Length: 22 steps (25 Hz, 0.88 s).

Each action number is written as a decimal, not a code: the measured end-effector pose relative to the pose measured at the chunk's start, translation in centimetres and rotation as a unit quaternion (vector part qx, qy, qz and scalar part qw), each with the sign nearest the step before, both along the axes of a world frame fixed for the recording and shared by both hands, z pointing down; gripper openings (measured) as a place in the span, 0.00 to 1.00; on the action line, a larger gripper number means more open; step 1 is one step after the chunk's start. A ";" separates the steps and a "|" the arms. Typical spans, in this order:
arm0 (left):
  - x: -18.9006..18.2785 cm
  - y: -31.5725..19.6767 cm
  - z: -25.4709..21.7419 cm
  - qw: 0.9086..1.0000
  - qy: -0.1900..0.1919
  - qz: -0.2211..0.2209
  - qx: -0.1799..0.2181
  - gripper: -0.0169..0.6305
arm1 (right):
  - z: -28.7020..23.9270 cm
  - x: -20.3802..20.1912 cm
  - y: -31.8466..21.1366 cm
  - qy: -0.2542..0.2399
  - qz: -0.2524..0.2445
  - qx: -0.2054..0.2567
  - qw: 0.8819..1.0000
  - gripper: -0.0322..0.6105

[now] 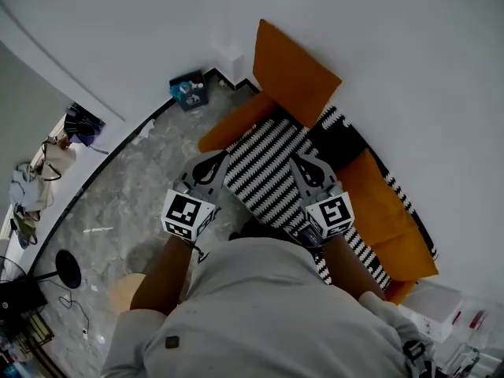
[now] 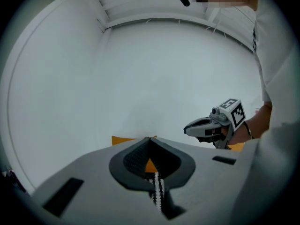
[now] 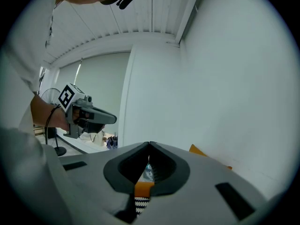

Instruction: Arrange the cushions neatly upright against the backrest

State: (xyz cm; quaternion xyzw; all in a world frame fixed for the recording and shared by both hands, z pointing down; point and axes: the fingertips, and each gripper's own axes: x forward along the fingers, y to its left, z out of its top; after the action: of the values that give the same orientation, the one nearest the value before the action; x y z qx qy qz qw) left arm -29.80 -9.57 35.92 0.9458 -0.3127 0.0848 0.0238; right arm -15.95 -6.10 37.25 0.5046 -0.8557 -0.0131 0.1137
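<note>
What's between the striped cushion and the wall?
A dark white-patterned piece, cushion or throw, lies on the orange seat between the striped cushion and the wall; an orange cushion stands beside it.

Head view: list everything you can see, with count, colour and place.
striped cushion: one, black and white, pinched at each side by a gripper, over the sofa
upright cushion: one, orange, leaning on the white wall
sofa: one, orange, along the wall
box: one, blue, on the floor at the wall
stool: one, tan, floor at lower left
left gripper: one, grey, shut on the striped cushion
right gripper: one, grey, shut on the striped cushion
</note>
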 end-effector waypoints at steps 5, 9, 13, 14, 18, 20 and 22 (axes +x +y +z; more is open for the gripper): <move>3.2 -5.0 -0.1 1.000 0.000 0.001 0.001 0.04 | 0.3 2.8 -4.9 -0.003 -0.002 -0.006 1.000 0.09; 5.8 -7.9 0.1 1.000 -0.003 0.010 0.001 0.04 | -0.2 5.1 -7.7 -0.003 0.001 -0.001 1.000 0.09; 8.3 -9.8 0.4 1.000 -0.004 0.019 -0.004 0.04 | -0.5 7.9 -9.3 -0.003 0.016 0.004 1.000 0.09; 8.9 -10.2 0.5 1.000 -0.005 0.024 -0.007 0.04 | -0.5 8.6 -9.6 -0.005 0.022 0.004 1.000 0.09; 11.4 -11.6 0.6 0.999 -0.012 0.049 -0.007 0.04 | -0.3 11.1 -10.2 -0.013 0.051 0.004 0.999 0.09; 13.0 -12.5 0.8 0.998 -0.013 0.063 -0.008 0.04 | 0.0 12.5 -10.7 -0.021 0.069 0.001 0.997 0.09; 14.5 -13.5 1.1 0.997 -0.016 0.081 -0.008 0.04 | 0.4 13.7 -11.0 -0.025 0.084 -0.001 0.996 0.09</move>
State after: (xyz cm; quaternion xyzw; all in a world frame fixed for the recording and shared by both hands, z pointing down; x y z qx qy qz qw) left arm -15.31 -23.07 36.97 0.9664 -0.2345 0.1038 0.0194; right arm -2.27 -17.11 37.63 0.5751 -0.8126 0.0098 0.0938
